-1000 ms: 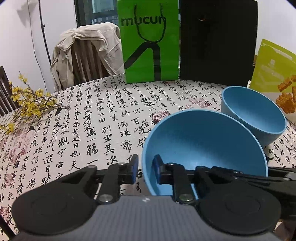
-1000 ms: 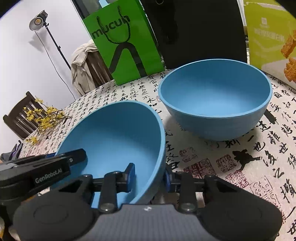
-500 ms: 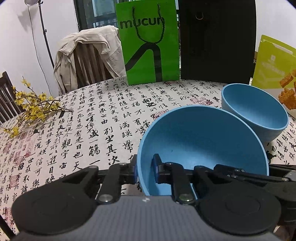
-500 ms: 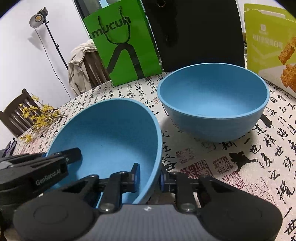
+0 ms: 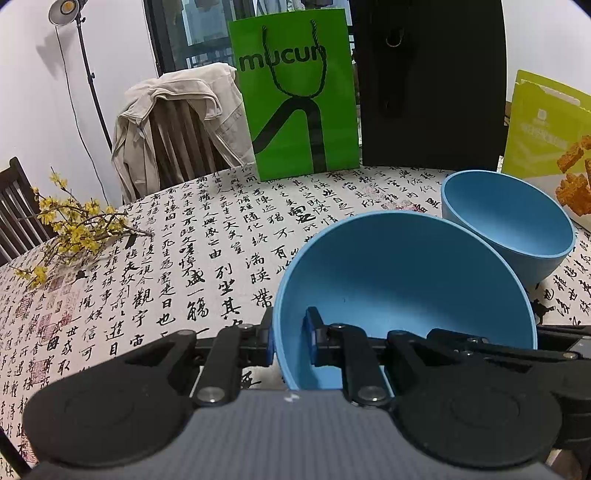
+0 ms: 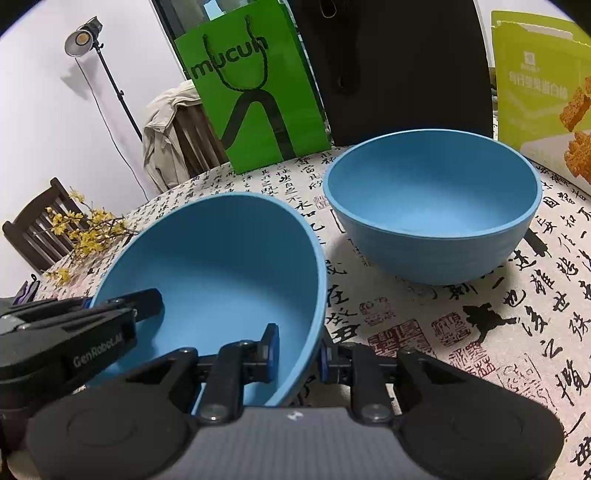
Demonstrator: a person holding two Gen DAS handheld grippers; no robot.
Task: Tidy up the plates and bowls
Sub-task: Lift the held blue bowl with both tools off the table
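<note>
From the left wrist camera, the left tool (image 5: 290, 341) is clenched on the near left rim of a blue bowl (image 5: 406, 280), one finger outside the wall and one inside, and the bowl is tipped with its opening toward the camera. The right tool (image 5: 546, 339) reaches in from the right edge at the bowl's other side. A second blue bowl (image 5: 517, 229) stands upright on the surface (image 5: 177, 280) just behind and to the right, its wall close to the held bowl's far rim. Left of the held bowl the calligraphy-printed cloth lies bare up to a yellow flower sprig (image 5: 74, 229) near the left edge. At the back stand a green paper bag (image 5: 295, 99), a black bag (image 5: 432, 85) and a yellow-green snack bag (image 5: 546, 129); beyond the edge are a chair with a beige jacket (image 5: 173, 129) and a lamp on a stand (image 5: 68, 9). From the right wrist camera, the right tool (image 6: 295, 354) has just been closing and grips the right rim of the held bowl (image 6: 221, 266), while the left tool (image 6: 110, 314) holds the opposite rim. Only this view shows a strip of cloth between the two bowls, so the second bowl (image 6: 432, 206) stands apart, with bare printed cloth (image 6: 461, 332) to the right of the tool.
</note>
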